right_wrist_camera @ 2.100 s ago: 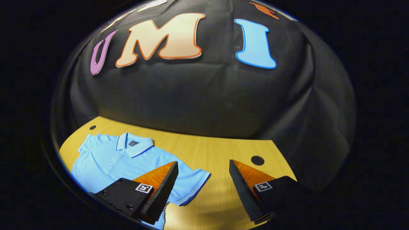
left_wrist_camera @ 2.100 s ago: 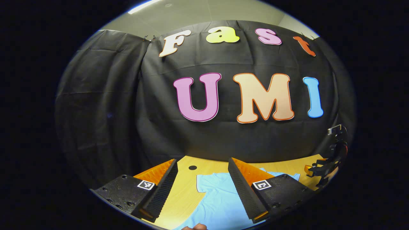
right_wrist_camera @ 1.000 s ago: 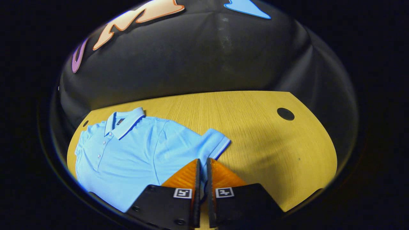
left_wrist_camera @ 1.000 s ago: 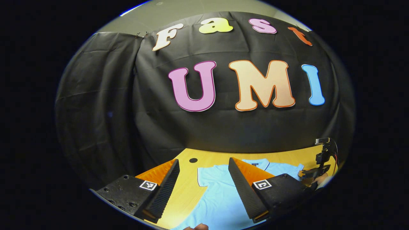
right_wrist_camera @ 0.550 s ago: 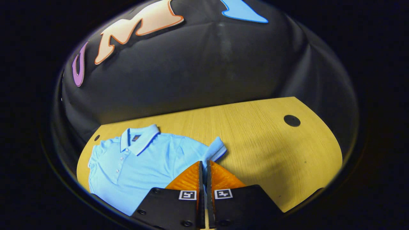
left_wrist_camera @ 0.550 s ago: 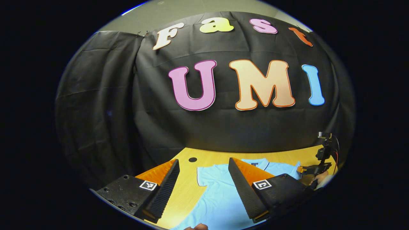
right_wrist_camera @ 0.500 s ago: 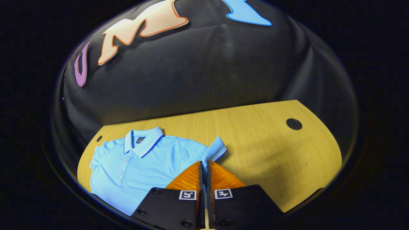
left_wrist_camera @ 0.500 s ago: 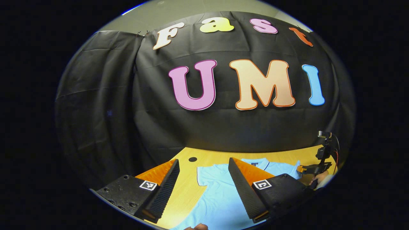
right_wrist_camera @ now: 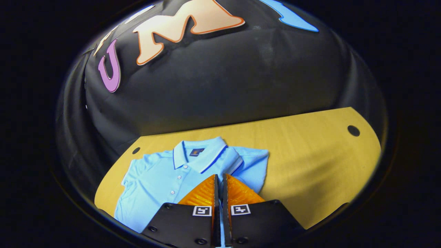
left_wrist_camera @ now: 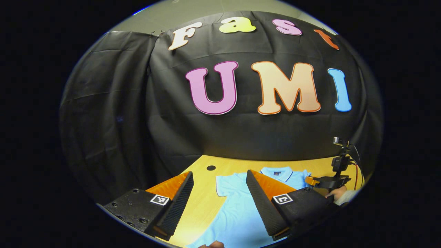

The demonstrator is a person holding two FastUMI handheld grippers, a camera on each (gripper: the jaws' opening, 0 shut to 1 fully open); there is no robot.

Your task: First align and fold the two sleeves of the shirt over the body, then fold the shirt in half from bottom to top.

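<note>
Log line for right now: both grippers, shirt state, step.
step: first sleeve fold | right gripper: shut on sleeve, carried over shirt body | left gripper: open, above table | other sleeve: flat, unfolded

A black cloth wall (left_wrist_camera: 113, 113) hangs in folds behind a pale wooden table (right_wrist_camera: 310, 151), meeting its far edge. Round dark holes sit near the table's far corners (right_wrist_camera: 353, 130). Above the cloth, a plain ceiling (left_wrist_camera: 193, 7) carries a bright light strip.

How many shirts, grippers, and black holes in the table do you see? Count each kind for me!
Shirt: 1
Grippers: 2, the left gripper and the right gripper
Holes in the table: 2, one hole and another hole
Total: 5
</note>
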